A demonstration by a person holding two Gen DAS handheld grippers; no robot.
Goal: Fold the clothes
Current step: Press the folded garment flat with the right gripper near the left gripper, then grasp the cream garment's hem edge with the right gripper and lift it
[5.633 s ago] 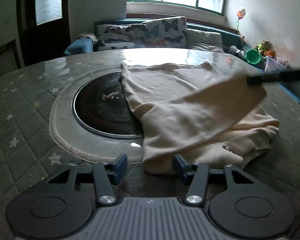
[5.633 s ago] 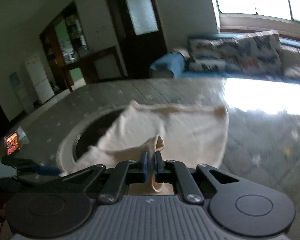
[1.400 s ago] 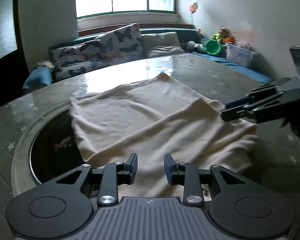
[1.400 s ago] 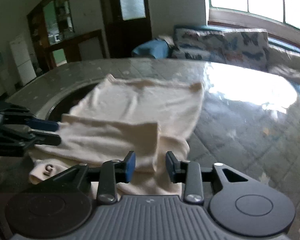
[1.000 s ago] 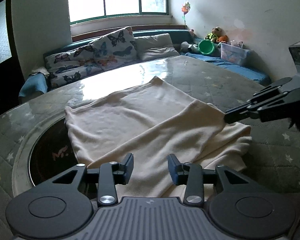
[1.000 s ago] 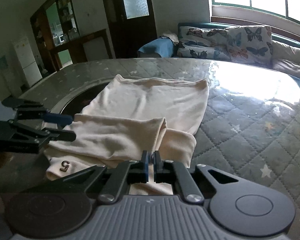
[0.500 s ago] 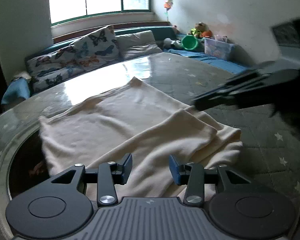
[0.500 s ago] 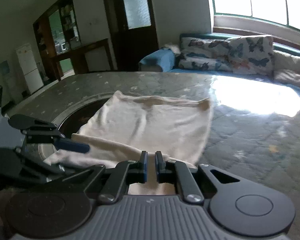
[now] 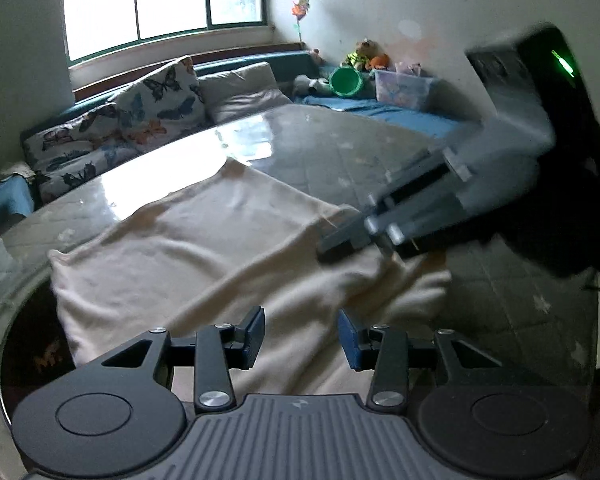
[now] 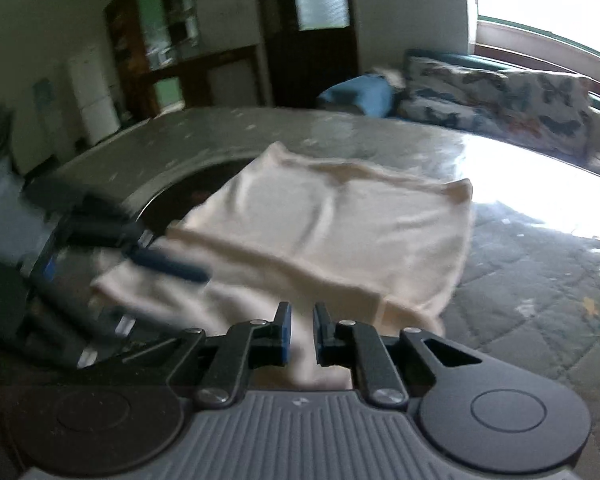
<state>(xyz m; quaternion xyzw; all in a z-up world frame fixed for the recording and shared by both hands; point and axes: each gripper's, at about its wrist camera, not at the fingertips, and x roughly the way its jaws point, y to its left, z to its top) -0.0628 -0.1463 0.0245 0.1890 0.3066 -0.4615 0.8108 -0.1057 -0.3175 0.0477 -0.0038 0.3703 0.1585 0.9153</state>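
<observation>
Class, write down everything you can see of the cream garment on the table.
The cream garment looks like soft knit cloth, plain, with light wrinkles. It lies flat on the quilted, star-patterned table, partly over a dark round inset. Its near part is folded over into a doubled layer. The right gripper, fingers slightly apart, and the open left gripper hover at its near edge; whether either touches it is unclear.

A round quilted table carries a cream garment, partly folded, spread from its centre toward 7 o'clock over what looks like an inset dark disc.
</observation>
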